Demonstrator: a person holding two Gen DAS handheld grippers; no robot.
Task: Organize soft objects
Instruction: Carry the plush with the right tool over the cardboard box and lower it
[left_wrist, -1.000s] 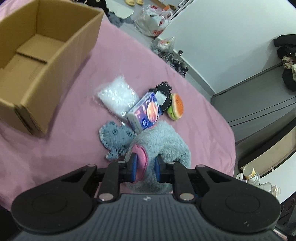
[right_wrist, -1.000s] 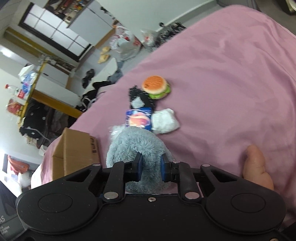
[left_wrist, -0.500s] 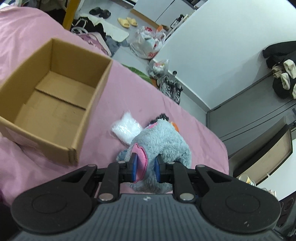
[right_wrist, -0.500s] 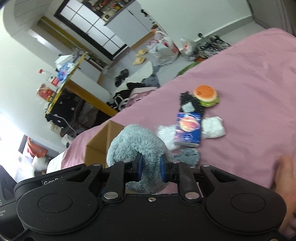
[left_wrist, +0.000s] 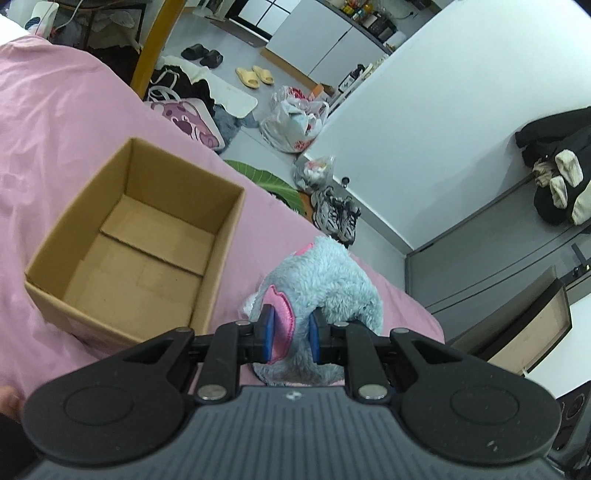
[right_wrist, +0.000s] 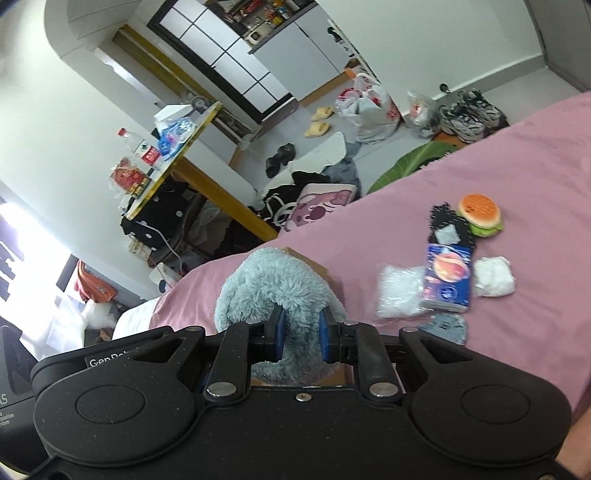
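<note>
A fluffy grey-blue plush toy (left_wrist: 325, 280) with a pink ear hangs above the pink bed. My left gripper (left_wrist: 289, 338) is shut on its pink ear part, and my right gripper (right_wrist: 300, 338) is shut on another fluffy part of the plush toy (right_wrist: 273, 280). An open cardboard box (left_wrist: 136, 240) with nothing inside sits on the bed just left of the toy. In the right wrist view, a toy burger (right_wrist: 480, 214), a blue tissue pack (right_wrist: 448, 277), a white wad (right_wrist: 493, 277), a clear bag (right_wrist: 399, 291) and a grey-blue knitted piece (right_wrist: 445, 326) lie on the sheet.
The pink sheet (left_wrist: 55, 129) covers the bed. Beyond its edge the floor holds shoes (left_wrist: 336, 216), slippers (left_wrist: 255, 75), plastic bags (left_wrist: 295, 122) and a pink bag (left_wrist: 190, 118). A yellow-legged table (right_wrist: 173, 147) with bottles stands further off. A thumb (left_wrist: 9, 400) shows at the lower left.
Both grippers have lifted the plush toy off the pile and carried it left toward the cardboard box. The other soft items stay on the sheet.
</note>
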